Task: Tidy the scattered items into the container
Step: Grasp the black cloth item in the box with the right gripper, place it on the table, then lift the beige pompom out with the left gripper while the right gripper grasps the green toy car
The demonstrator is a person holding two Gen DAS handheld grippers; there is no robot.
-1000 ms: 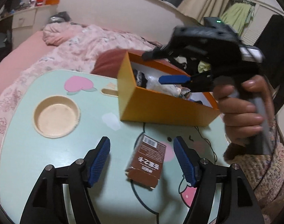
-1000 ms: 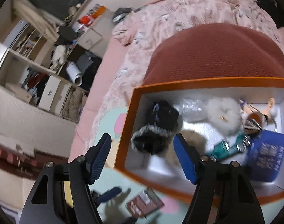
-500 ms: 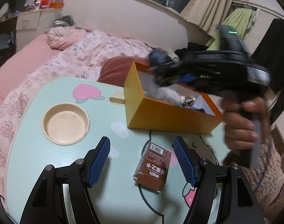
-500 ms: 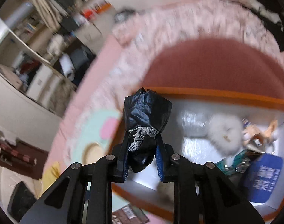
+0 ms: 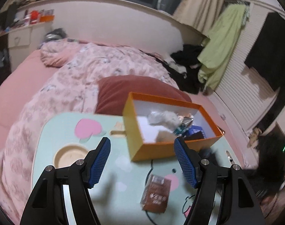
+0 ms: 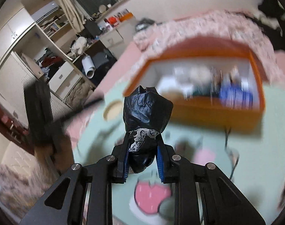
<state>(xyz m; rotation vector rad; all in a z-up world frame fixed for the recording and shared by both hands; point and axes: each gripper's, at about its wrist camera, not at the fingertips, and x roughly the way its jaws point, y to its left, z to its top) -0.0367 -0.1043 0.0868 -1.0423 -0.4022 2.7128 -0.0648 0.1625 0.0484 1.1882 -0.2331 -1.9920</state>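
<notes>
An orange box (image 5: 161, 149) with a white inside stands on the mint-green table (image 5: 108, 187) and holds several small items. It also shows, blurred, in the right wrist view (image 6: 198, 112). A brown packet (image 5: 156, 195) lies on the table in front of the box. My left gripper (image 5: 142, 159) is open and empty above the table, short of the box. My right gripper (image 6: 143, 158) is shut on a black pouch with lace trim (image 6: 147, 110) and holds it above the table, in front of the box.
A round beige cup recess (image 5: 70, 156) is in the table's left side. A black cable (image 5: 149, 170) runs across the table. A bed with a pink quilt (image 5: 82, 75) and a dark red cushion (image 5: 131, 86) lies behind the table.
My right gripper shut on the black pouch inside the box, lifted it out and drew back over the table. My left gripper rose and pulled back from the brown packet.
</notes>
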